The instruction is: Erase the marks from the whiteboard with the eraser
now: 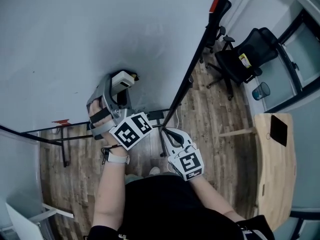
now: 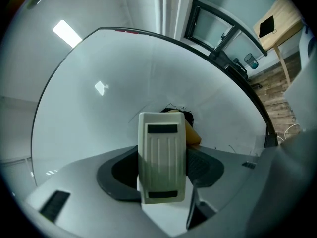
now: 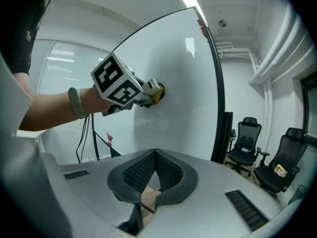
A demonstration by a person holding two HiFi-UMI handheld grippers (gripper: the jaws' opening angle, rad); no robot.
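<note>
Head view: room had a wood-plank floor point(image 1: 220, 119), worn grey-brown. A big whiteboard point(image 1: 100, 34) – smooth, pale, glossy, thin black frame – filled the upper left. Black mesh office chair point(image 1: 245, 59) on castors stood at upper right, w/ a bluish cup point(image 1: 260, 91) near it. A light wooden table point(image 1: 275, 159) w/ rounded edge sat at right, a flat dark rect. item point(image 1: 278, 130) lying on it. The left gripper point(image 1: 122, 84) was up against the board w/ the eraser point(image 1: 124, 79) in its jaws. The right gripper point(image 1: 172, 136) hung lower, off the board, near the frame's edge. Pale watch point(image 1: 116, 158) on the left wrist.

Left gripper view: jaws were clamped on the eraser point(image 2: 162, 148) – cream plastic back, ribbed lengthwise, rounded-corner rect. w/ two dark slots. Its far end was pressed to the whiteboard point(image 2: 99, 58), dark felt and a yellow layer showing at that end. A few thin dark marks point(image 2: 229, 147) lay on the board just right of it.

Right gripper view: the black textured pads met at their tips, nothing btwn them, floor planks visible through the gap below. Beyond, the left gripper point(image 3: 148, 90) held the eraser point(image 3: 157, 90) on the whiteboard point(image 3: 183, 83). Window blinds point(image 3: 64, 58) at left, white pipes point(image 3: 277, 48) overhead, two more office chairs point(image 3: 245, 148) at right.
</note>
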